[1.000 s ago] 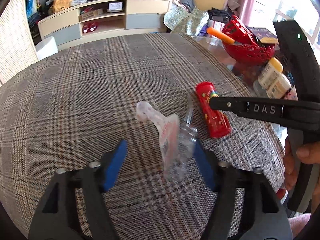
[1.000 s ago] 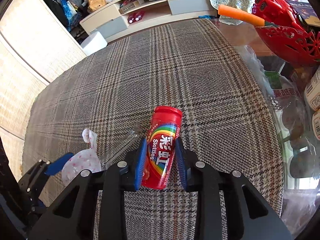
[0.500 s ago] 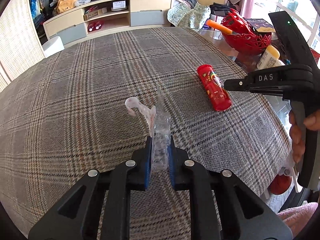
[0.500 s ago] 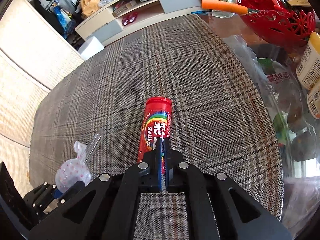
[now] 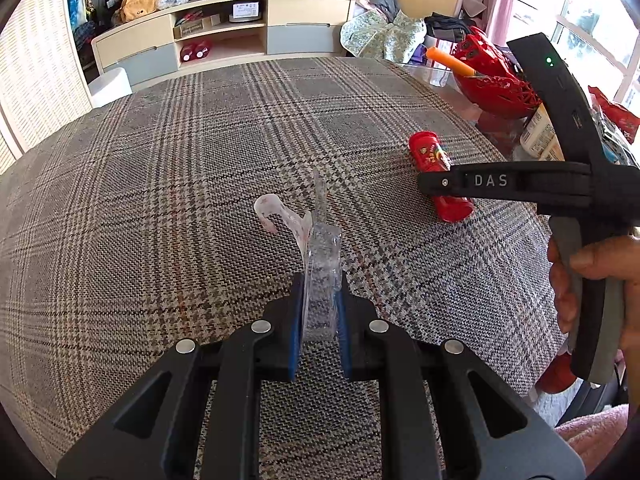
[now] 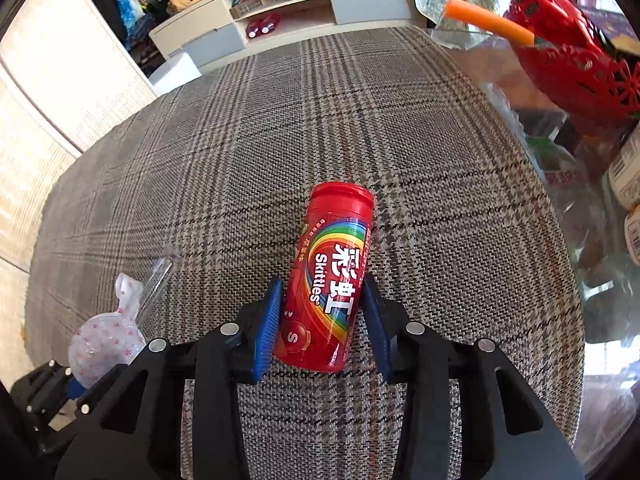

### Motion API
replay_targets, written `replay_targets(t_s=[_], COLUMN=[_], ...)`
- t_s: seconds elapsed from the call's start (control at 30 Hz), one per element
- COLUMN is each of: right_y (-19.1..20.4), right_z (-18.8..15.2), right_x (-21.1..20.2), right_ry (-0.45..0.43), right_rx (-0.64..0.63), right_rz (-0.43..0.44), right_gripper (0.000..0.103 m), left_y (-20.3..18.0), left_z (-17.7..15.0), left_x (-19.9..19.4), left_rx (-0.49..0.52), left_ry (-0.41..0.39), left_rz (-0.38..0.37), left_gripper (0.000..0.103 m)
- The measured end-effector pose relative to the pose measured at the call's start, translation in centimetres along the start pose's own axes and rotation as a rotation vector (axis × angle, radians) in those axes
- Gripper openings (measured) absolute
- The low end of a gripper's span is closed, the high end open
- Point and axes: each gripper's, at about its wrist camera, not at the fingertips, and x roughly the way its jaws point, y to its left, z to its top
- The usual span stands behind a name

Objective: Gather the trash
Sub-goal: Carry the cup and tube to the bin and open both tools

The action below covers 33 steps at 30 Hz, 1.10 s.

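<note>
A crumpled clear plastic wrapper [image 5: 320,256] with a pink-spotted white backing sticks up from my left gripper [image 5: 319,312], which is shut on it just above the plaid tablecloth [image 5: 200,160]. The same wrapper [image 6: 104,340] shows at the lower left of the right wrist view. A red Skittles tube [image 6: 332,276] lies on the cloth with its cap pointing away. My right gripper [image 6: 321,292] straddles its lower half. Its jaws are opening, and a thin gap shows between each blue pad and the tube. The left wrist view shows the tube [image 5: 430,156] partly behind that gripper's black body.
A person's hand [image 5: 592,264] holds the right gripper's handle. A red basket [image 5: 496,84] with an orange stick [image 5: 448,60] and white bottles [image 6: 628,176] crowd the glass table's right side. A low TV cabinet [image 5: 224,40] stands beyond the far edge.
My left gripper closed on the wrapper and has held it since. My right gripper drew back from the tube and shut empty, then opened and came down around the tube again.
</note>
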Motion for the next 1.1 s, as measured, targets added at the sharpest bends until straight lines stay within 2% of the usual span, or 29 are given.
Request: replay_targets(t_s=[0.17, 0.33, 0.87, 1.1], right_y=[-0.3, -1.3, -2.9, -3.7], right_z=[-1.0, -3.7, -18.4, -23.3], right_x=[-1.1, -4.0, -13.7, -15.1], right_ry=[0.014, 0.008, -0.023, -0.025], right_rx=[-0.021, -0.014, -0.060, -0.083], right_rz=[0.000, 0.025, 0.093, 0.092], right_gripper=[0.039, 0.038, 0.034, 0.031], left_y=[-0.5, -2.1, -9.4, -11.2], left_z=[-0.6, -2.3, -14.6, -19.0], left_x=[-1.2, -3.6, -12.0, -12.5], left_rx=[-0.012, -0.019, -0.044, -0.055], left_ry=[-0.004, -0.020, -0.042, -0.026], left_rz=[-0.007, -0.018, -0.080, -0.095], left_gripper=[0.014, 0.013, 0.013, 0.013])
